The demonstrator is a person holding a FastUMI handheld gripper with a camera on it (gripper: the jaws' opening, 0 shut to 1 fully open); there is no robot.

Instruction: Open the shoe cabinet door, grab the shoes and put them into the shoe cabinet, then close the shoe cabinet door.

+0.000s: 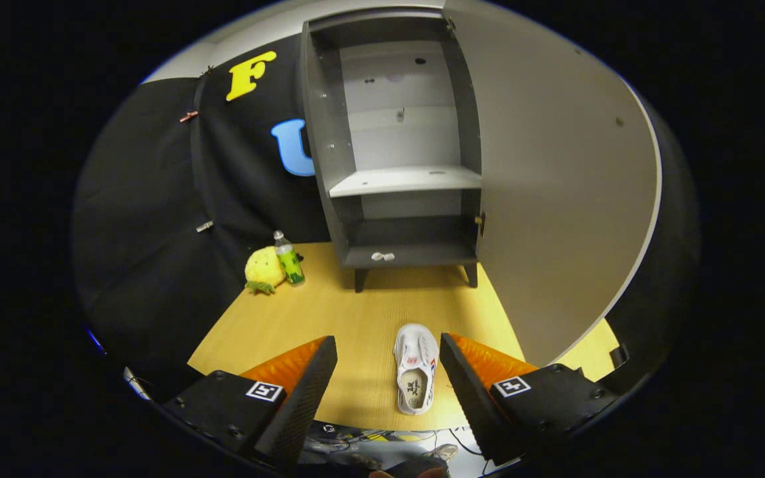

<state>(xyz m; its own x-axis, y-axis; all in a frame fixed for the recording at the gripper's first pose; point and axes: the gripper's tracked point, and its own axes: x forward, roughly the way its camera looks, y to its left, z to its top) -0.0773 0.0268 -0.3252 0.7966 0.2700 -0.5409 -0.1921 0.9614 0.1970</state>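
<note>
The gripper (389, 362) hangs above the wooden table (356, 318) with its fingers spread wide apart, holding nothing. A single white shoe (416, 376) lies on the table between the two fingers, nearer the right one, toe pointing toward the shoe cabinet (399, 153). The cabinet stands well beyond, its door (555, 179) swung fully open to the right (one pale shelf across the middle, compartments above and below). Off to the cabinet's left sit a yellow plush toy (263, 269) and a small bottle (288, 259), touching.
</note>
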